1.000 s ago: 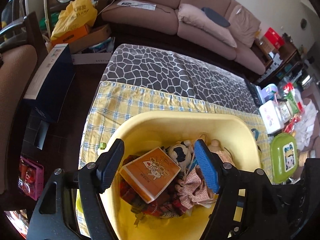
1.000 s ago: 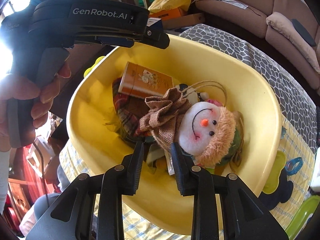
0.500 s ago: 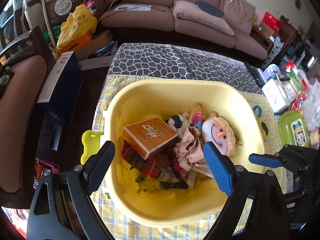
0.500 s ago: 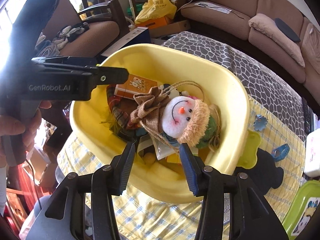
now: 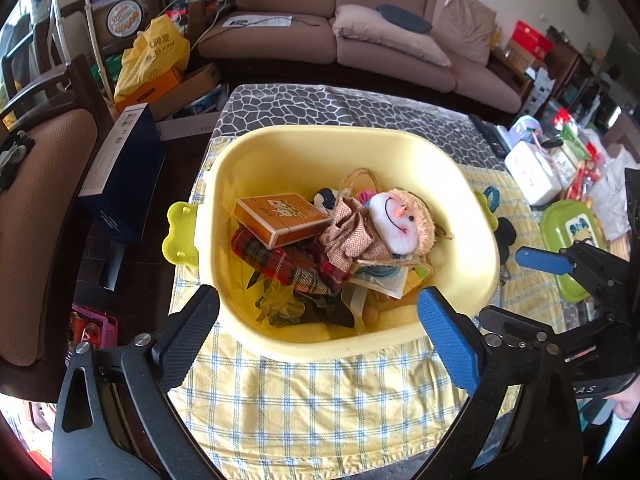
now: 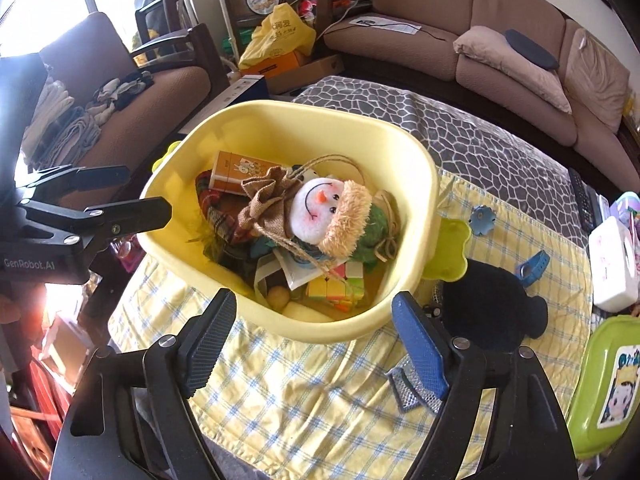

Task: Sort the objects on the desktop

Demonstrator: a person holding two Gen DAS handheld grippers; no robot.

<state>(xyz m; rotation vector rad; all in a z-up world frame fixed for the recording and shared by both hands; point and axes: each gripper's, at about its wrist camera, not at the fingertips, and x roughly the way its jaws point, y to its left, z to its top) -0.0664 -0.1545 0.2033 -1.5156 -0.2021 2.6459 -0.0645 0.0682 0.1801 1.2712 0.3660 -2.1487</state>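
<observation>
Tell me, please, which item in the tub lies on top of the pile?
The snowman doll: it rests face-up over the orange box and plaid cloth.

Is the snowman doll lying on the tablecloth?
No, the snowman doll lies inside the yellow tub, on top of the other things.

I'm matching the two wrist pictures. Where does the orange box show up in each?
Left wrist: orange box in the yellow tub, left of centre.
Right wrist: orange box at the tub's far left, partly hidden.
Shared landmark: snowman doll beside it.
</observation>
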